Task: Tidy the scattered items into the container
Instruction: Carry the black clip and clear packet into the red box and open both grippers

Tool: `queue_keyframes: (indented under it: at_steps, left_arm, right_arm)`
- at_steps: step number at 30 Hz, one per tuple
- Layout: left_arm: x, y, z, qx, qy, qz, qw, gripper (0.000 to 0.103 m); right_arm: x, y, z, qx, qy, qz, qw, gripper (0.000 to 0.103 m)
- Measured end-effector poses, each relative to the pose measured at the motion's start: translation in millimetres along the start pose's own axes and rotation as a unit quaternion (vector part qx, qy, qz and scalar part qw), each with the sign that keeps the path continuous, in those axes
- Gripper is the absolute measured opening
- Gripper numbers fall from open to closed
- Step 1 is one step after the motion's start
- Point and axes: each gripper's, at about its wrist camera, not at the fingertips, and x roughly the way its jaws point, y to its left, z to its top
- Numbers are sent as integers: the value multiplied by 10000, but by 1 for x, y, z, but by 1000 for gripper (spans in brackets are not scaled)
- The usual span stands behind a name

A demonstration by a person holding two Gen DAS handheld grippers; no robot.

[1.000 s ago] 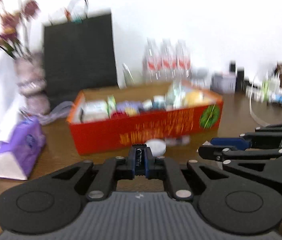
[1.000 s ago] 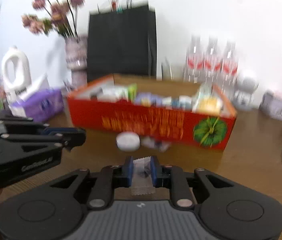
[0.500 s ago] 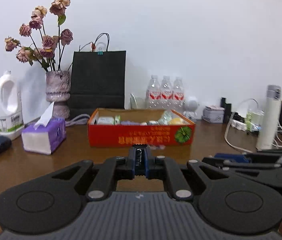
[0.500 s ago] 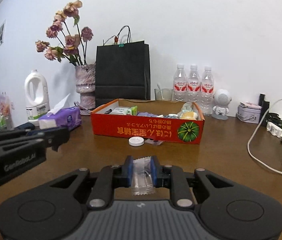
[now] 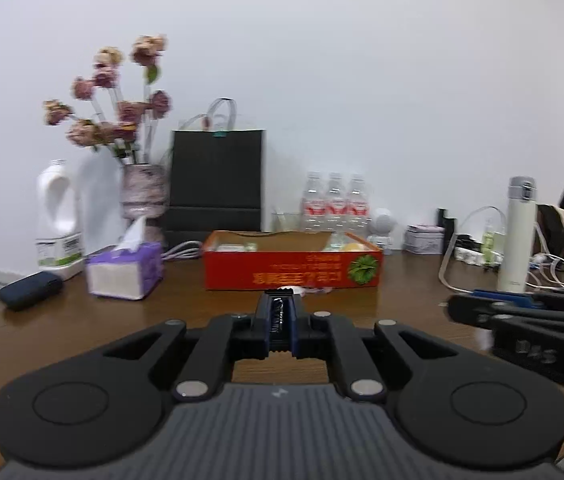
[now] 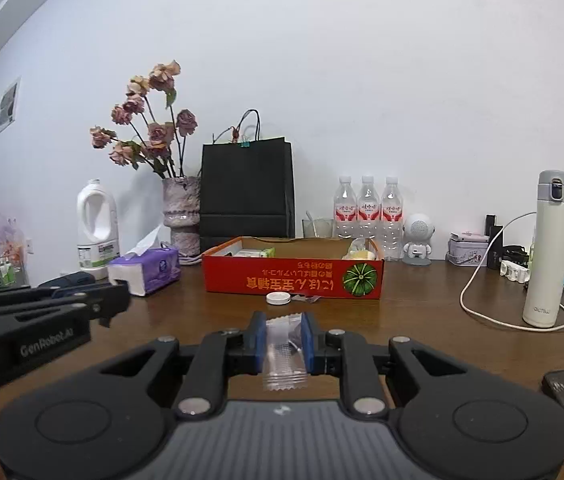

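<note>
This looks like a lived-in home or small office desk set against a plain white wall, not a lab or workshop. The brown wooden tabletop carries everyday clutter: a vase of dried roses, a black paper shopping bag, a purple tissue box, a white plastic jug and three water bottles. At the right stand a white thermos flask, charging cables and a small astronaut figure.
</note>
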Motion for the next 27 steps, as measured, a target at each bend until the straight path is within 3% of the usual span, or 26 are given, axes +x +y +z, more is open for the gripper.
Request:
queue_keyframes:
  at_steps: [5, 11, 17, 20, 27]
  left_arm:
    - [10, 7, 4, -57, 10, 142, 9999, 10]
    - [59, 16, 20, -189, 90, 116, 9997, 10]
    - [140, 21, 51, -235, -72, 2, 9997, 10]
    - [184, 22, 71, -22, -466, 31, 9989, 10]
    - [291, 26, 118, -26, -672, 120, 9977, 10]
  right_arm:
    - [-3, -3, -2, 51, -89, -47, 9999, 17]
    - [33, -16, 9, 104, -10, -211, 9997, 17]
    - [108, -35, 44, 176, -158, -297, 9993, 17]
    - [157, -40, 63, 92, -158, -312, 9993, 17]
    - [277, -54, 113, 141, -286, -269, 9991, 17]
